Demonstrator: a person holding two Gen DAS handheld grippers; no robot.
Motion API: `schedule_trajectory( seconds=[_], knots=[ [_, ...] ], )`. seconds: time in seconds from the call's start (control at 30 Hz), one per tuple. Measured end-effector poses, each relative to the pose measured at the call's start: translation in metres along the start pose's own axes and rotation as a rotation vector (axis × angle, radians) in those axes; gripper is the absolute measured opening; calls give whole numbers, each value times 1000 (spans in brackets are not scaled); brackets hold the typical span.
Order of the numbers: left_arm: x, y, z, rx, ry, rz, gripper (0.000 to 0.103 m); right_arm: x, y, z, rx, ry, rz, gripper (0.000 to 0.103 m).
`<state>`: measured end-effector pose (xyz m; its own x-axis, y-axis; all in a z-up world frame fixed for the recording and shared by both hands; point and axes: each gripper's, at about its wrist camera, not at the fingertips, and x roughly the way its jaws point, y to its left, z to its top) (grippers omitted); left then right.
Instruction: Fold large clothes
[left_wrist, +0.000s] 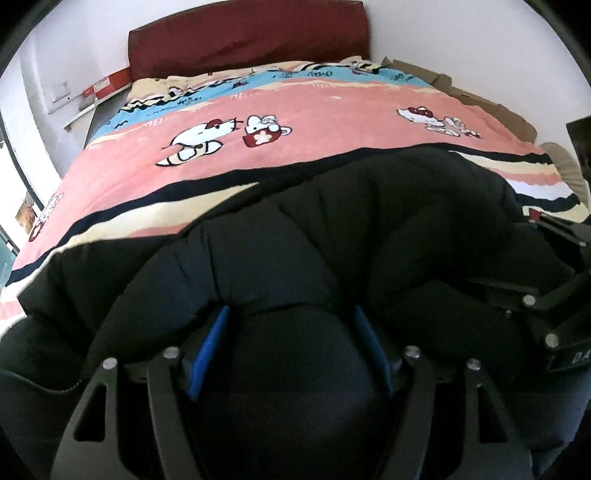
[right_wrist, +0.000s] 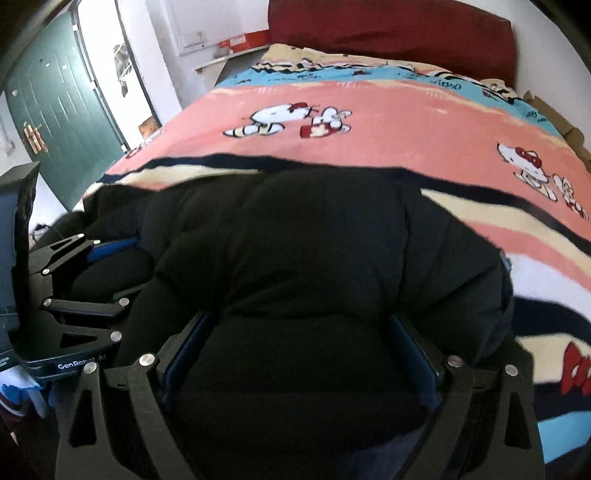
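A black puffer jacket (left_wrist: 369, 221) lies bunched on the near part of the bed, across both views. My left gripper (left_wrist: 290, 350) has a thick roll of it between its blue pads (left_wrist: 208, 354), and the padding fills the gap and bulges against both. My right gripper (right_wrist: 299, 350) stands wide around another fat fold of the jacket (right_wrist: 314, 240), which touches both of its pads (right_wrist: 413, 354). The two grippers are side by side: the left gripper (right_wrist: 129, 273) shows at the left edge of the right wrist view. Everything under the jacket is hidden.
The bed carries a pink cartoon-cat blanket (left_wrist: 295, 122) with blue and cream stripes, reaching to a dark red headboard (left_wrist: 247, 40). Flattened cardboard (left_wrist: 480, 99) lines the bed's far right side. A green door (right_wrist: 62, 107) and a shelf with a red box (right_wrist: 243, 38) stand to the left.
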<state>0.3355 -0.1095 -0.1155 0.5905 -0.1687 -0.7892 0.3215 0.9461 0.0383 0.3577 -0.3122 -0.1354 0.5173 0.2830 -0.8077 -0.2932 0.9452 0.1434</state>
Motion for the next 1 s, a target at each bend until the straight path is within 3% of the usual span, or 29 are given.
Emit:
schedule_trajectory(
  seconds=[0.17,0.37,0.47,0.57,0.7,1.0],
  knots=[
    [0,-5,3,38,23,50,67,-2,7,1,-6,-9,-51,92],
    [-60,-10,-18,114,33,60,67,-47,25,-31,-54,3,-7,92],
    [-45,-11,-29,96,44,63,68,-38,29,-52,-71,32,-29,92],
    [-39,-16,-24,98,57,101,68,-29,27,-49,-53,45,-63,92],
    [-73,-10,-28,86,22,42,67,-50,29,-49,-26,50,-58,92],
    [-156,1,-67,30,-51,-76,67,-140,46,-82,32,-61,-20,92]
  ],
)
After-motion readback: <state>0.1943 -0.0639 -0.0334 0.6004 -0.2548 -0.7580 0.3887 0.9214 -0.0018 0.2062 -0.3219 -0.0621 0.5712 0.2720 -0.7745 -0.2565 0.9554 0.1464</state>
